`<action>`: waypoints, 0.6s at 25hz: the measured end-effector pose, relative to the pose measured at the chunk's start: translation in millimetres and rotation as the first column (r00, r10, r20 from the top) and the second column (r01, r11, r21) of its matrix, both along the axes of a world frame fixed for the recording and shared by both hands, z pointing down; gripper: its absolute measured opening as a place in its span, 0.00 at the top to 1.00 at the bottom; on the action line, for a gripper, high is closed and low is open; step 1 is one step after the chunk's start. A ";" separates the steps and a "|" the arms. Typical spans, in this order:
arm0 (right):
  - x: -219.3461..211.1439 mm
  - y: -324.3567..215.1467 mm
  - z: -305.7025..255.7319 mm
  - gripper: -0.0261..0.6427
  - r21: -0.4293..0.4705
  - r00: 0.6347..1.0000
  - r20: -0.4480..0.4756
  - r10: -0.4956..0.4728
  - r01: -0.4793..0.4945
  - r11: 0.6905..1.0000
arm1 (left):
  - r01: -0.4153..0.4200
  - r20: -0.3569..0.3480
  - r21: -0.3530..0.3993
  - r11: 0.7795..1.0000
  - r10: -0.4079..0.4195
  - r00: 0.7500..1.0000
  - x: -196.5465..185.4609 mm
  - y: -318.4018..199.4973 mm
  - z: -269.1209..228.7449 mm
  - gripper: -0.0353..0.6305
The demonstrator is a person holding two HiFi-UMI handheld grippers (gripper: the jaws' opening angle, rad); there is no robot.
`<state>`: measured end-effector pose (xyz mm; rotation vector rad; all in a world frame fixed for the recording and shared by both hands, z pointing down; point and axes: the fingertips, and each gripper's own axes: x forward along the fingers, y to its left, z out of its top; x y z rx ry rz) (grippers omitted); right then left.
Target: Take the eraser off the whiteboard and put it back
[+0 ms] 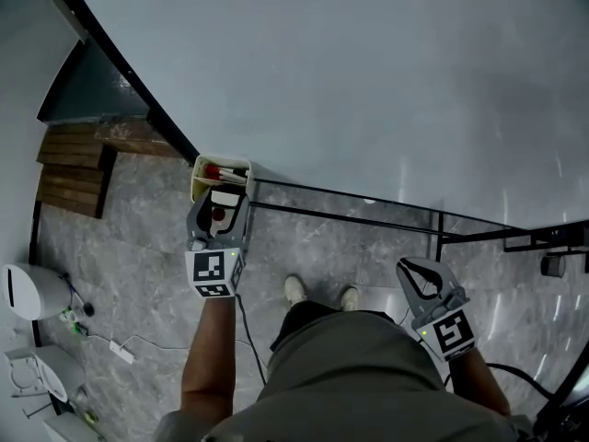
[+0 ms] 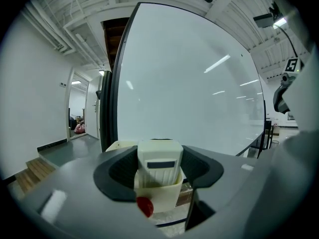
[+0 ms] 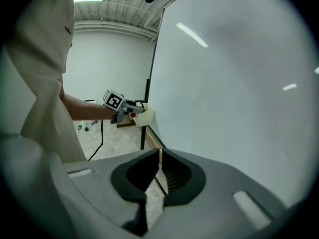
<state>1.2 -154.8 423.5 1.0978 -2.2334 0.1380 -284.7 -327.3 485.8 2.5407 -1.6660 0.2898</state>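
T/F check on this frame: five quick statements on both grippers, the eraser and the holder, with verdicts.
1. The left gripper has the eraser between its jaws. True.
2. The right gripper has its jaws spread wide. False: they are together, with nothing between them.
3. The eraser is black. False: it is cream white with a grey bar on its face.
4. The cream holder sits at a bottom corner of the whiteboard, next to the dark frame. True.
5. Both grippers are at the holder. False: only the left gripper is there. The right gripper hangs off to the person's right, away from it.
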 end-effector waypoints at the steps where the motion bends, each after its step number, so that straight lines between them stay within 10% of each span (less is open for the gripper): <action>1: -0.5 -0.3 0.1 0.95 -0.002 1.000 0.000 0.000 0.000 1.000 | -0.001 0.001 -0.001 1.000 0.001 1.000 0.7 0.2 0.9 0.55; 15: -5.4 -0.5 1.9 0.95 -0.013 1.000 0.001 -0.011 0.011 1.000 | -0.003 0.033 0.003 1.000 0.003 0.999 3.6 3.3 6.0 0.54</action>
